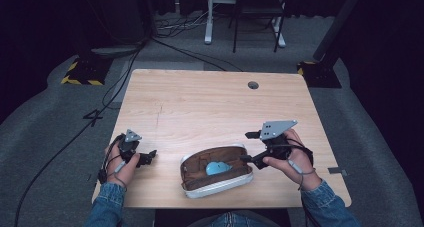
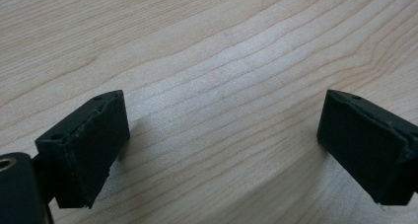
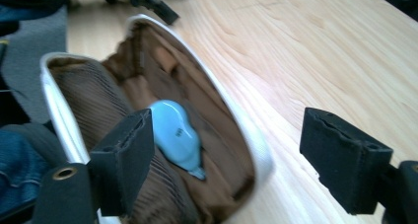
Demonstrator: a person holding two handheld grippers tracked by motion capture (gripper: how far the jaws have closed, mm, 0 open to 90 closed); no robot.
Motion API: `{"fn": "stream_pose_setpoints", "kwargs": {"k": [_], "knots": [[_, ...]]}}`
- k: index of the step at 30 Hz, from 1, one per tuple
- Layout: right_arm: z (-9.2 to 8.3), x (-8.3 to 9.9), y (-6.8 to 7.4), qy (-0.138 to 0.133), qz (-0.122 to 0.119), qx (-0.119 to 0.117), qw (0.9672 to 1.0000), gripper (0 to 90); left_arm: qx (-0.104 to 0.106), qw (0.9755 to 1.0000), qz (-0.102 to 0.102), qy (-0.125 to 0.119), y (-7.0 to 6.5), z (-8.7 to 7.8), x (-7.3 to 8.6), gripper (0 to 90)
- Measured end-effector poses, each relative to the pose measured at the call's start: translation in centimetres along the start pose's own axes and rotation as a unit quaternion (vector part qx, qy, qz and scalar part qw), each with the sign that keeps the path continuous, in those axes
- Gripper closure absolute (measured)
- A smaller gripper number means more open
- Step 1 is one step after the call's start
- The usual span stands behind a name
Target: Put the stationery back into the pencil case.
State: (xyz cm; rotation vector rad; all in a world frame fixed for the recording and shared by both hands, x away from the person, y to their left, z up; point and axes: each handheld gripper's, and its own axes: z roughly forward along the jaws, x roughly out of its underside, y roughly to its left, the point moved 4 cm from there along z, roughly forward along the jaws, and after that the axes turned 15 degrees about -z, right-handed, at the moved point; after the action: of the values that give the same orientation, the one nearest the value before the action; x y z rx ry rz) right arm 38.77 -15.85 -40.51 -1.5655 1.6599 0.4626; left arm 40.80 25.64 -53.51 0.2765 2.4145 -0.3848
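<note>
Table [image 1: 210, 102] bare ahead of both grippers. Open brown pouch [image 1: 216, 171] lies just left of the right gripper [image 1: 253, 147]; blue object [image 1: 218, 167] already inside. Right gripper wide open, empty; left gripper [image 1: 148, 157] likewise. Closing the pouch probably remains.

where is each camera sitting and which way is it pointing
High view: above the person's side, looking forward and down on the table; shows both forearms, the left gripper, the right gripper and the open pouch.
Left gripper view: rides on the left gripper, looking down at bare tabletop between its open jaws.
Right gripper view: rides on the right gripper, looking across the pouch toward the other gripper.
Shared: the high and right gripper views both show the blue thing inside the pouch.
</note>
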Motion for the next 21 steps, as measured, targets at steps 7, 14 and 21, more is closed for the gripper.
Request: {"fn": "stream_pose_setpoints", "kwargs": {"k": [7,14,21], "knots": [[-1.5,1.2,-1.4,0.008,0.020,0.040,0.9990,18.7,0.001,1.0000,0.001,0.002,0.0,0.0,0.0,5.8],[-2.9,3.4,-2.9,0.019,0.051,0.066,0.9963,16.9,0.001,1.0000,0.001,0.001,0.0,0.0,0.0,5.6],[-3.6,6.8,-4.8,0.038,0.094,0.099,0.9898,16.6,0.001,1.0000,0.001,0.000,0.0,0.0,0.0,5.6]]}}
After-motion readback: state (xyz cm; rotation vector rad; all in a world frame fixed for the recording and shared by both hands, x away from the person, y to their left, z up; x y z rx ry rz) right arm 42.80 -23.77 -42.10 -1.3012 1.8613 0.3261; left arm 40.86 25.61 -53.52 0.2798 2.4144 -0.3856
